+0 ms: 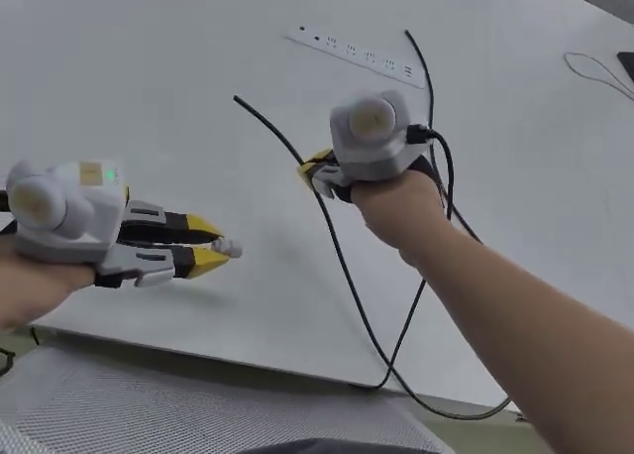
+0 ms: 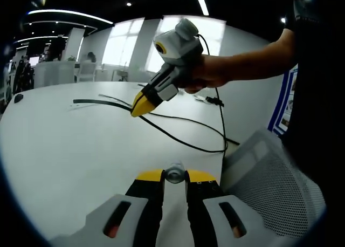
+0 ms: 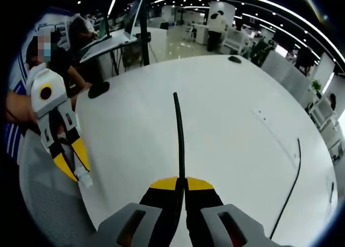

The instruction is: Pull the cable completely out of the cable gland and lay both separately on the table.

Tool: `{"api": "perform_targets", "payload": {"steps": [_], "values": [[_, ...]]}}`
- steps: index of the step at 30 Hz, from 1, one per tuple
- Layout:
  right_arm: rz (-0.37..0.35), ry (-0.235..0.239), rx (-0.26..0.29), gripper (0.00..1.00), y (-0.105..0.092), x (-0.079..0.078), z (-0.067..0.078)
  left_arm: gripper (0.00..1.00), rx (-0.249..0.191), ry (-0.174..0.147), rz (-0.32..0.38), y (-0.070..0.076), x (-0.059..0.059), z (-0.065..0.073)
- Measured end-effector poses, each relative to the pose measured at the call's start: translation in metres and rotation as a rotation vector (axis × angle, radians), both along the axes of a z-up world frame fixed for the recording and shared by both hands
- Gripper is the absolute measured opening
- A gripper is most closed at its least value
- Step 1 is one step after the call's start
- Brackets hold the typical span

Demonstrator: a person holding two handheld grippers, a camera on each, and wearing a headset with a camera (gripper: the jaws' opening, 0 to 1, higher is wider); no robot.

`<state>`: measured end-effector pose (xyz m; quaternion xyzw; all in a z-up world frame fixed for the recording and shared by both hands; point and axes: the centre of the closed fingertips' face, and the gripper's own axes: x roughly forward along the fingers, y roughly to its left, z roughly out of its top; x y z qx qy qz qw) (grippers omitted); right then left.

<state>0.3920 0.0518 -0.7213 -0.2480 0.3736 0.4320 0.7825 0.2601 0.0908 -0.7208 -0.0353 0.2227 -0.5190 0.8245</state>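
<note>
Head view: cable gland (image 1: 229, 247) pinched in left hand-held gripper (image 1: 217, 244), cable (image 1: 268, 130) in right hand-held gripper (image 1: 309, 172).

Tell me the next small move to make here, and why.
Probably lower the left hand-held gripper to the table and open it to set down the cable gland. The gland looks free of the cable, which the right hand-held gripper pinches some way off, so only laying both down remains.
</note>
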Motion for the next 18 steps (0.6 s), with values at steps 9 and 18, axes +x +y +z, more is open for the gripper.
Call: {"api": "perform_targets", "payload": {"steps": [9, 18], "values": [[0.063, 0.011, 0.013, 0.00, 0.037, 0.010, -0.009, 0.15, 0.018, 0.022, 0.029, 0.014, 0.004, -0.018], [0.164, 0.022, -0.011, 0.00, 0.068, 0.017, -0.028, 0.15, 0.037, 0.032, 0.052, 0.021, 0.009, -0.035]]}}
